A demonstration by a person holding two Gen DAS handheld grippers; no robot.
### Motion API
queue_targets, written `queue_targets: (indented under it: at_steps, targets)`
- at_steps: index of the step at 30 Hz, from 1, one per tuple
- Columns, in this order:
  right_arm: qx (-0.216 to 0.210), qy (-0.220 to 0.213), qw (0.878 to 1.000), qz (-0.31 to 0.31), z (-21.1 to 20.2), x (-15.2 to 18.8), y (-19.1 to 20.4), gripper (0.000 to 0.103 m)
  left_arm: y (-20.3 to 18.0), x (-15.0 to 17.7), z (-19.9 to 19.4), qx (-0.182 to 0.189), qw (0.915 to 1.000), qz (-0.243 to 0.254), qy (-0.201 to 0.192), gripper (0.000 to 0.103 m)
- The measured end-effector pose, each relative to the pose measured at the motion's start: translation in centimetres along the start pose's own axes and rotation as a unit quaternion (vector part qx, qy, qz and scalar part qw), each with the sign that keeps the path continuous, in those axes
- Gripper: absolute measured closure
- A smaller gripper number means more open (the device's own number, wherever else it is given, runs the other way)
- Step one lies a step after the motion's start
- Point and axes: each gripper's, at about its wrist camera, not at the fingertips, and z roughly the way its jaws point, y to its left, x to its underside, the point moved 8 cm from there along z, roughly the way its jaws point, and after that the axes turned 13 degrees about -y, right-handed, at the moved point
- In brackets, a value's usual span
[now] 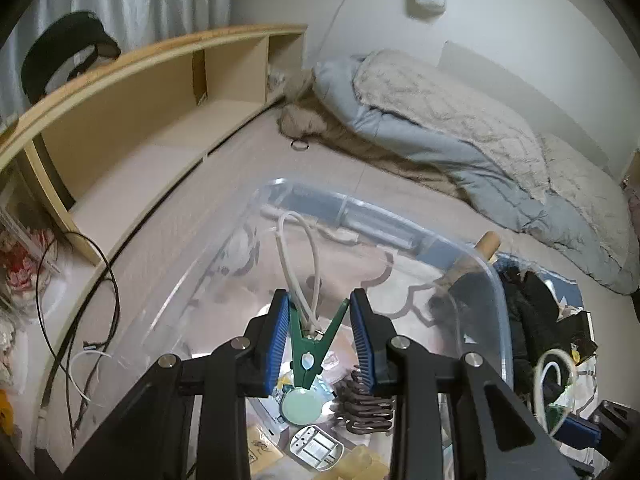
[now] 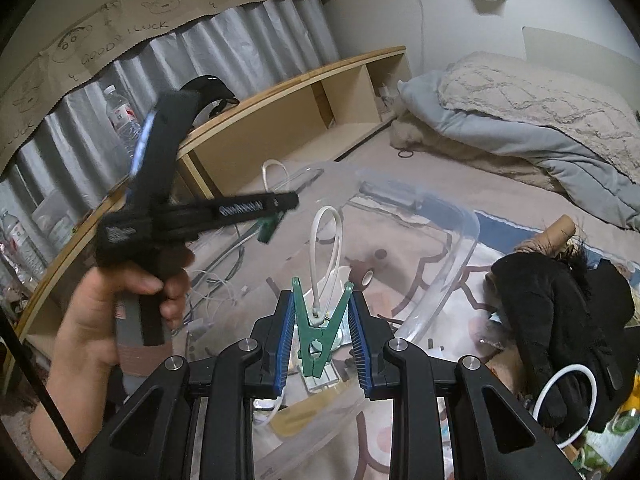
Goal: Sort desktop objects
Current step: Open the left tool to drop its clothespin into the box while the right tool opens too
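Each pair of tongs pinches a green clothespin with a white loop — the left tongs [image 1: 319, 312] hold one green peg [image 1: 310, 344] above the clear plastic bin [image 1: 496, 292], over clutter in its bottom. The right tongs [image 2: 319, 312] grip a second green clip [image 2: 318, 336] above the bin's near rim — bin resting on the bed [image 2: 440, 184].

Clear bin [image 1: 490, 276] open on top; black clothing [image 2: 560, 320] crowds right side.

The left gripper [image 2: 276, 216] is motion-blurred; black clutter [image 1: 536, 320] is indistinct.
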Motion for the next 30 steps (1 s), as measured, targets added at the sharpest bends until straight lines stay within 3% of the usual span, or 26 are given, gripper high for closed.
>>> queue_targets:
  at_steps: [2, 4, 11, 19, 30]
  targets:
    - [0.001, 0.002, 1.000, 0.002, 0.3, 0.1, -0.2, 0.075, 0.3, 0.2, 0.5, -0.007, 0.9999, -0.007, 0.005, 0.069]
    - [0.001, 0.006, 1.000, 0.004, 0.6, 0.3, -0.4, 0.075, 0.6, 0.2, 0.6, -0.013, 0.9999, -0.012, 0.001, 0.042]
    - [0.006, 0.015, 1.000, 0.008, 1.4, 0.9, -1.0, 0.075, 1.2, -0.2, -1.1, -0.008, 0.9996, -0.020, -0.021, 0.042]
    - [0.009, 0.030, 1.000, 0.000, 2.6, 1.7, -0.4, 0.075, 0.0, 1.0, -5.1, 0.030, 0.9990, 0.007, -0.030, 0.042]
    - [0.077, 0.059, 0.995, -0.035, 7.5, -0.6, -1.0, 0.076, 1.1, 2.7, -9.1, 0.042, 0.9974, 0.026, -0.053, 0.042]
